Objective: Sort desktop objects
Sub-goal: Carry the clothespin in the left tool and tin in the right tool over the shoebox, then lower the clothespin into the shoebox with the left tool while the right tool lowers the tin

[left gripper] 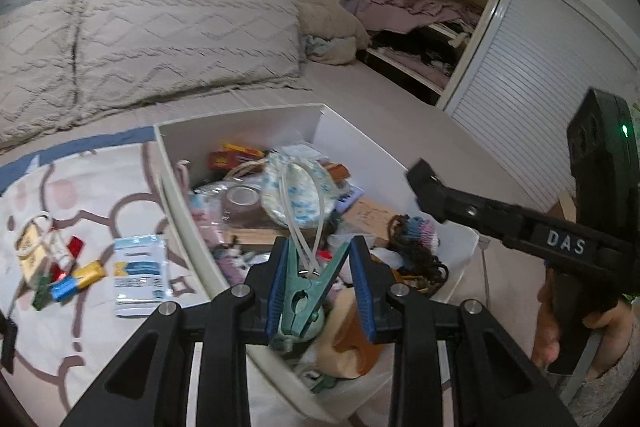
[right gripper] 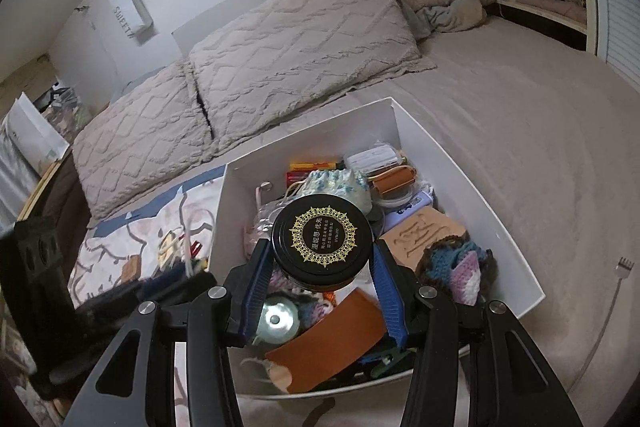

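Left gripper (left gripper: 320,279) has its fingers clamped on a green clothespin (left gripper: 305,289), squeezed at the handle end, with a loop of white cord (left gripper: 308,199) hanging from the pin's spring. It hangs above the near left corner of the white box (left gripper: 344,131), which sits on the bed (right gripper: 520,115). Right gripper (right gripper: 320,287) has its fingers closed on a black round jar (right gripper: 322,241), pads pressing both sides, gold-patterned lid facing up, held over the middle of the same box. Box is full of clutter: a floral drawstring pouch (right gripper: 340,183), a red carton (right gripper: 316,163), a roll of tape (left gripper: 242,197), a crochet piece (right gripper: 460,267) in blue, pink and brown at the right side, a brown leather flap (right gripper: 336,343) near the front, and a tan board with carved characters (right gripper: 420,231). Left of the box, on a patterned cloth (left gripper: 100,195), lies a separate small pile: a blue-and-white sachet (left gripper: 138,275), a few wrapped candies (left gripper: 76,279) and a yellow tag on a cord (left gripper: 30,251). Two textured pillows (right gripper: 280,59) lie at the head of the bed, and an open closet (left gripper: 420,27) stuffed with clothes stands beyond. A hand (left gripper: 560,327) grips the right tool's handle at the edge of the left view.
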The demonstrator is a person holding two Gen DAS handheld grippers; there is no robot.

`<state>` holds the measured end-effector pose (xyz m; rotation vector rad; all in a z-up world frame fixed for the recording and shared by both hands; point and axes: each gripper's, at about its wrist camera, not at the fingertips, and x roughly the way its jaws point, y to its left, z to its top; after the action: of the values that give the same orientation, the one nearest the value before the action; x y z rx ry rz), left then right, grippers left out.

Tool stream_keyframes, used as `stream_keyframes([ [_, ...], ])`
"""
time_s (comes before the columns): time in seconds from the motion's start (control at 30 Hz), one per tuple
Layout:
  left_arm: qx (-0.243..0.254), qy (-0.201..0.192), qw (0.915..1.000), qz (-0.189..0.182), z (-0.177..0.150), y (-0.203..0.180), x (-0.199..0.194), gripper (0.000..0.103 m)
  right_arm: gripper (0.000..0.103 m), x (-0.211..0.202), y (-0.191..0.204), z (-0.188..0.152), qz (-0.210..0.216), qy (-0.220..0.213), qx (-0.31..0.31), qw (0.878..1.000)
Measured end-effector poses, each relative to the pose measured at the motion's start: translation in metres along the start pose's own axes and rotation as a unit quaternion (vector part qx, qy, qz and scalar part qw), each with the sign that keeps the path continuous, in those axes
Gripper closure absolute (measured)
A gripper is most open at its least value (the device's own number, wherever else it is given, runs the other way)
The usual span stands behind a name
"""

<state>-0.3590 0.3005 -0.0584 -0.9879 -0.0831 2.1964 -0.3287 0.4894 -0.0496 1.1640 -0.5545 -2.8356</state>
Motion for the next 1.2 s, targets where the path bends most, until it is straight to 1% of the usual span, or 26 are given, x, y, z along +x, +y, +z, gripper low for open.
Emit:
stream_keyframes([
  [0.2,0.003,0.03,0.9995,-0.012,-0.006,-0.005,0.019,0.073,0.053,0.009,-0.002,0.009,-0.01,0.003,0.0,1.0],
  [0.37,0.001,0.044,0.9988,-0.023,-0.013,-0.004,0.028,0.073,0.053,0.017,-0.004,0.015,-0.01,-0.001,0.005,1.0],
  [0.63,0.003,0.059,0.998,-0.025,-0.023,-0.003,0.034,0.073,0.053,0.037,0.004,0.029,0.018,0.009,0.0,1.0],
  [0.8,0.012,0.061,0.9977,-0.025,-0.023,-0.004,0.033,0.073,0.053,0.051,0.017,0.044,0.037,0.019,-0.021,0.999],
  [0.93,0.008,0.063,0.9974,-0.035,-0.023,-0.002,0.031,0.072,0.053,0.066,0.033,0.056,0.055,0.037,-0.05,0.997],
  [1.07,0.008,0.056,0.9975,-0.043,-0.026,-0.001,0.025,0.072,0.053,0.083,0.053,0.067,0.048,0.055,-0.095,0.993],
  [1.13,0.003,0.057,0.9973,-0.046,-0.026,0.0,0.024,0.072,0.053,0.093,0.06,0.072,0.054,0.067,-0.109,0.99],
  [1.17,-0.004,0.061,0.9969,-0.05,-0.026,0.001,0.023,0.072,0.053,0.098,0.063,0.075,0.059,0.074,-0.113,0.989],
  [1.2,-0.015,0.063,0.9962,-0.058,-0.025,0.002,0.022,0.063,0.053,0.104,0.066,0.078,0.064,0.082,-0.117,0.988],
])
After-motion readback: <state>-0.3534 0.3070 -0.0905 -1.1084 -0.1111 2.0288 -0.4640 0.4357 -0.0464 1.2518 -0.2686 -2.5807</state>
